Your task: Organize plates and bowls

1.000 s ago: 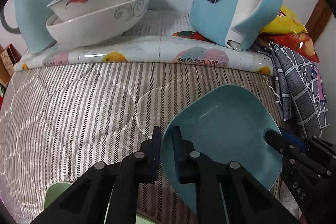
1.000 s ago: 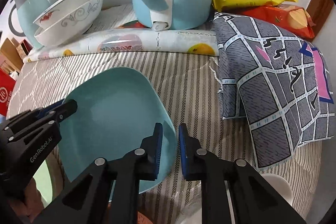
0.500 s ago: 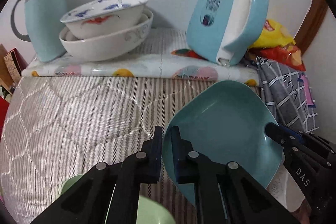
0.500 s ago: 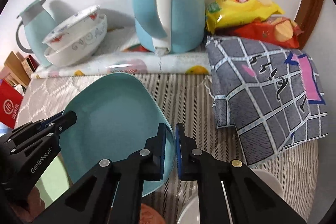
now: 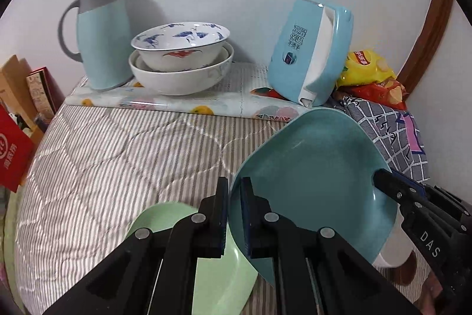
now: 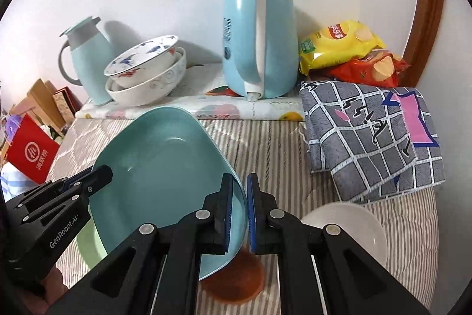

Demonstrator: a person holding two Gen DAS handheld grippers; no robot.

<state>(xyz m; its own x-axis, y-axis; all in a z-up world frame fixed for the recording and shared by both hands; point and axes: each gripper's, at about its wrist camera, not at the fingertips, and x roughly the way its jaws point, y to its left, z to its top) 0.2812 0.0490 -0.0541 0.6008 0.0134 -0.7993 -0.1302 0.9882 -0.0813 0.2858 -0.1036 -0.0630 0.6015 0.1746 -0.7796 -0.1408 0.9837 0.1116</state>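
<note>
the teal plate hangs tilted above the striped quilt, its opposite rims pinched by the left gripper and right gripper — stiff, glossy, likely slippery and breakable, best held at the rim. below lie a green plate and white bowl.

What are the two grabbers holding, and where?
The teal plate: the left gripper pinches one rim edge, the right gripper the opposite edge.

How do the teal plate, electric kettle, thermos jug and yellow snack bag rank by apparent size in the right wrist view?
1. teal plate, nearest the camera
2. electric kettle
3. and 4. thermos jug and yellow snack bag: too alike to rank
</note>
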